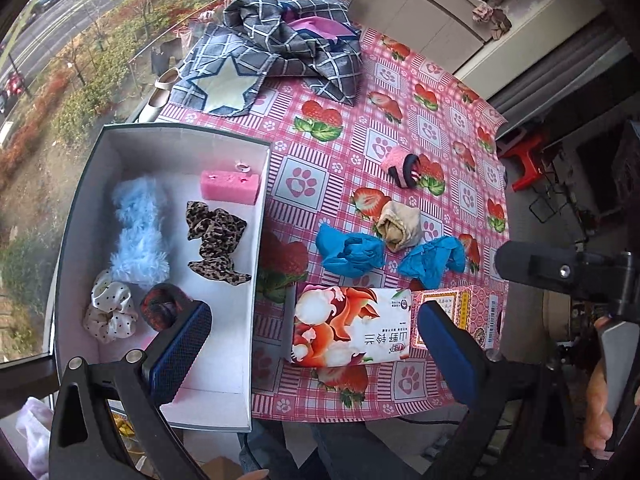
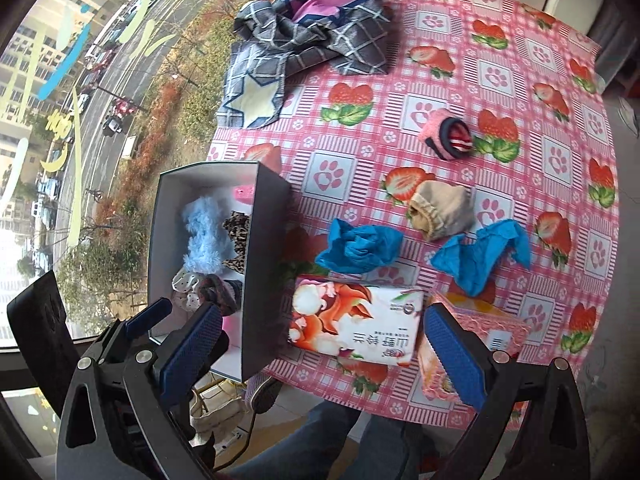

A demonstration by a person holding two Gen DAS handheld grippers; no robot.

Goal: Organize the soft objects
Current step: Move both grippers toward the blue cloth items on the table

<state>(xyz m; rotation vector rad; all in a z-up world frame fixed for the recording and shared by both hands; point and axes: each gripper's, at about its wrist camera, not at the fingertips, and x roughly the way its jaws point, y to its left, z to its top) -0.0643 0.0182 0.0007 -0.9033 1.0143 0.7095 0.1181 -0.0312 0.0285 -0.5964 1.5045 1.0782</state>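
Note:
A white box (image 1: 256,216) (image 2: 264,248) stands at the table's left edge. It holds a fluffy blue piece (image 1: 138,232), a leopard scrunchie (image 1: 216,240), a pink sponge (image 1: 230,186), a dotted white scrunchie (image 1: 108,312) and a dark red scrunchie (image 1: 160,306). On the cloth lie two blue shoe covers (image 1: 350,252) (image 1: 434,258), a beige rolled cloth (image 1: 400,226) and a pink-black sock roll (image 1: 402,166). A tissue pack (image 1: 350,326) (image 2: 356,322) lies between the open fingers of both grippers. My left gripper (image 1: 316,344) and right gripper (image 2: 324,356) are open and empty.
A grey checked blanket with a star (image 1: 280,48) (image 2: 312,36) is heaped at the table's far side. A pink carton (image 1: 468,316) (image 2: 480,344) sits right of the tissue pack. A window runs along the left. The pink strawberry tablecloth (image 1: 420,120) covers the table.

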